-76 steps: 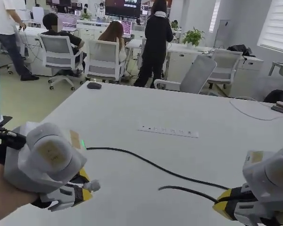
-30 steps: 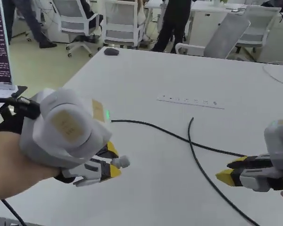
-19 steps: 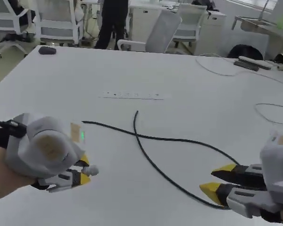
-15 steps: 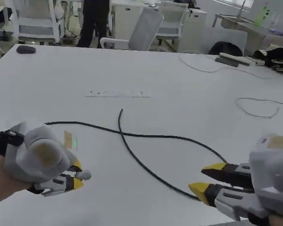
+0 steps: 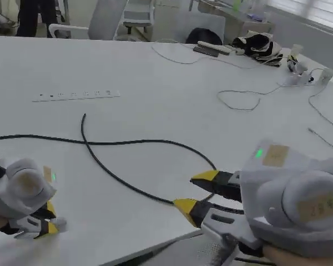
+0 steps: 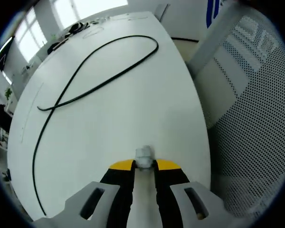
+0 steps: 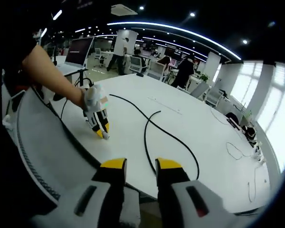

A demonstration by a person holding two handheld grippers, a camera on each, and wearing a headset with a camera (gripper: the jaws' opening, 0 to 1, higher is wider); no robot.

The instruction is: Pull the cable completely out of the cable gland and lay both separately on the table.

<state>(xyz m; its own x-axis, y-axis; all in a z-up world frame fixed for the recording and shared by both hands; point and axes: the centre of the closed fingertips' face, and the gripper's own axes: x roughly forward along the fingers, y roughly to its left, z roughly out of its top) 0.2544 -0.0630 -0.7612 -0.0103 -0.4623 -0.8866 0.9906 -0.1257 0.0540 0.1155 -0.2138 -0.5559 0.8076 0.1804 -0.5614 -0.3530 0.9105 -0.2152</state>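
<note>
On the table [image 5: 155, 77] lies one cable [image 5: 127, 142]; left gripper [image 6: 144, 165] pinches one gland [image 6: 143, 154], right gripper [image 5: 195, 190] spread.

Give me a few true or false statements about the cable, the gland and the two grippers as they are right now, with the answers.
1. The left gripper is shut on the white cable gland. True.
2. The black cable runs through the cable gland. False: the cable lies on the table, apart from the gland.
3. The right gripper is clamped on the cable. False: its jaws stand open with nothing between them.
4. The cable crosses over itself on the table. True.
</note>
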